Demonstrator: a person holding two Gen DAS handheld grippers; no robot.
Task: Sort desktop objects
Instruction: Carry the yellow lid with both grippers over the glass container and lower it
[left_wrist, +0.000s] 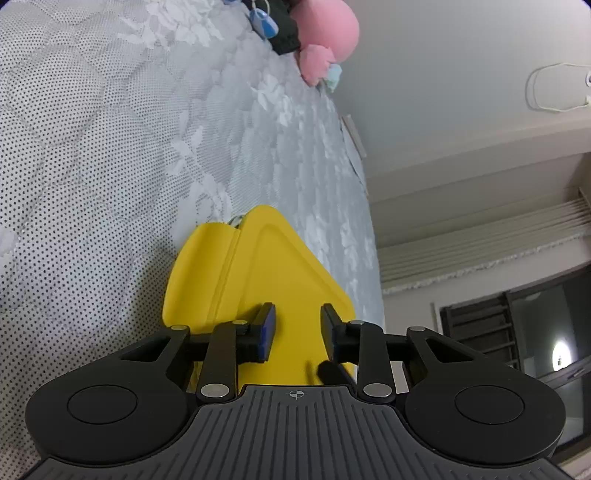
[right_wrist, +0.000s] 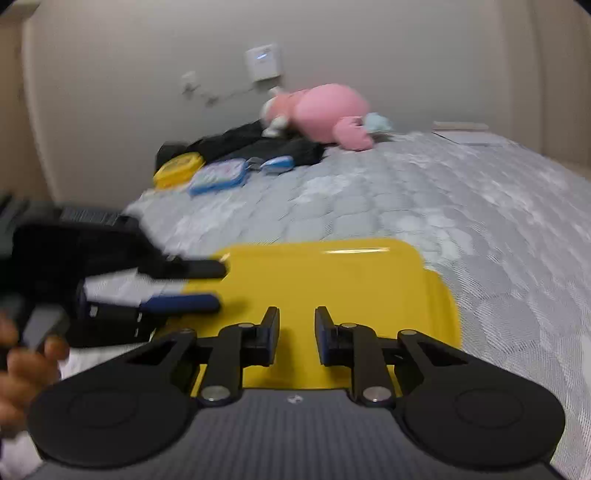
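The yellow case (right_wrist: 332, 280) lies flat on the quilted mattress (right_wrist: 406, 192), directly ahead of both tools and well apart from the other items grouped near the wall: a round yellow tin (right_wrist: 177, 170), a blue-rimmed pouch (right_wrist: 218, 177) and a pink plush toy (right_wrist: 325, 107). You have the left gripper (right_wrist: 219, 285) brought in from the side, its two fingers reaching over the case's left edge; the tongs stand narrowly apart with yellow showing in the gap, and you cannot tell whether the pads press on the case. This placement appears intended to steady or pinch that edge. You hold the right gripper (right_wrist: 297, 332) over the near edge, jaws a little apart and gripping nothing visible, probably positioned to work the lid or seam while the other side is restrained. Confirm left-side contact before applying force; the smooth shell may slide on the fabric
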